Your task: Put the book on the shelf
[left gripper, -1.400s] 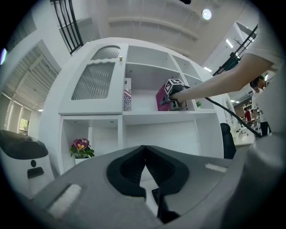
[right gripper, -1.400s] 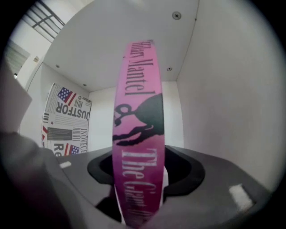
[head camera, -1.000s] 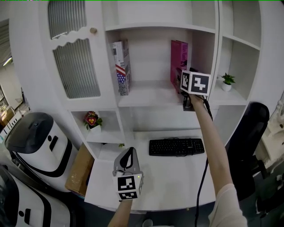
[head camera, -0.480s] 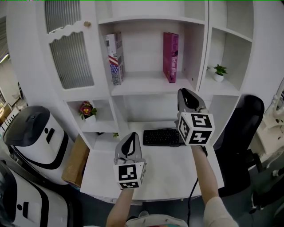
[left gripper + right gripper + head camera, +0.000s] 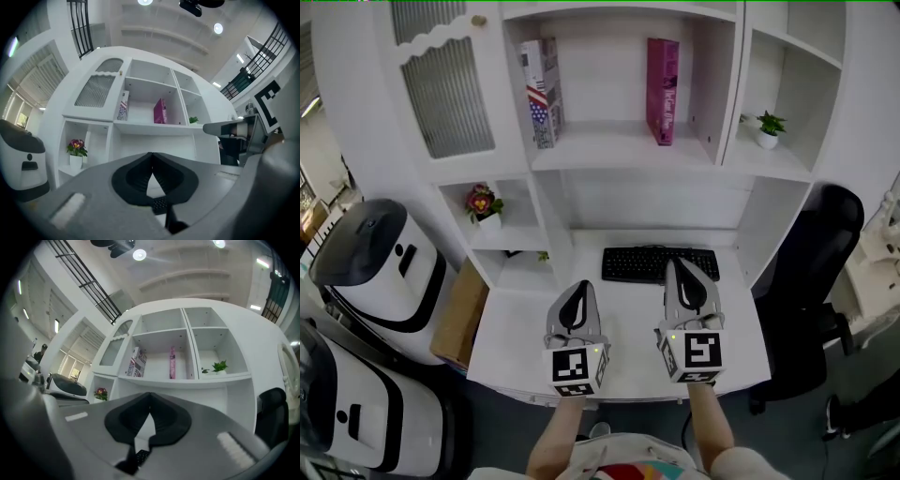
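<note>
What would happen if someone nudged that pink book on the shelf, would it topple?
It would probably tip easily: the pink book stands upright on its narrow edge on the shelf, with nothing propping either side. It holds itself straight, so it is likely stiff rather than floppy. It looks thin, so probably light.

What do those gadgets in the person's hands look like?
Both the left gripper and the right gripper are grey, with two curved jaws lined in black. Each carries a white cube printed with black square markers. No sleeves show on the forearms.
</note>
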Motion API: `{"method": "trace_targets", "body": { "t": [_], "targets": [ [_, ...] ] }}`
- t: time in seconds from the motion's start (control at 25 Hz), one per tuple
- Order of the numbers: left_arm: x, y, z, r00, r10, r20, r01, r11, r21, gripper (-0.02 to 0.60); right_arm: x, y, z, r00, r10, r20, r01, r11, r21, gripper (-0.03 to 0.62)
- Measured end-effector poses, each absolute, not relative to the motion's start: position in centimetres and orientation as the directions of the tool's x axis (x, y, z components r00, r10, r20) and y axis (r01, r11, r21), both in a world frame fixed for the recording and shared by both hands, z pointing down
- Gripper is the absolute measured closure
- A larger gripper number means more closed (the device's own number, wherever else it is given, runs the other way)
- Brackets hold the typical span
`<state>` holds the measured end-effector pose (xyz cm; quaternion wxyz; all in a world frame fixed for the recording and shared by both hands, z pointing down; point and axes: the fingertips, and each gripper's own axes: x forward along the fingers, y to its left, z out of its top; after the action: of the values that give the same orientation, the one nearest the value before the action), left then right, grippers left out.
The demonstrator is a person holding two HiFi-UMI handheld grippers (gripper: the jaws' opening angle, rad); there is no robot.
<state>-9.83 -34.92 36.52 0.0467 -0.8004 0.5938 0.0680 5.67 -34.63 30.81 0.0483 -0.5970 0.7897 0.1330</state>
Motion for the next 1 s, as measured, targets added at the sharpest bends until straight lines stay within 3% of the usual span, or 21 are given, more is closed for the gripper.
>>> {"method": "trace_targets", "body": {
  "t": [0.44, 1.0],
  "targets": [
    [-10.3, -32.0, 41.1, 0.238, -0.965, -0.113, -0.969, -0.243, 0.034, 0.583, 6.8, -31.0, 40.8, -0.274, -0.960, -0.066, -0.961, 0.270, 0.055, 0.591],
    [-9.7, -31.2, 39.7, 0.219, -0.964, -0.150, -0.972, -0.229, 0.051, 0.583, 7.8, -30.5, 40.3, -0.274, -0.959, -0.073, -0.960, 0.267, 0.086, 0.591]
  ]
}}
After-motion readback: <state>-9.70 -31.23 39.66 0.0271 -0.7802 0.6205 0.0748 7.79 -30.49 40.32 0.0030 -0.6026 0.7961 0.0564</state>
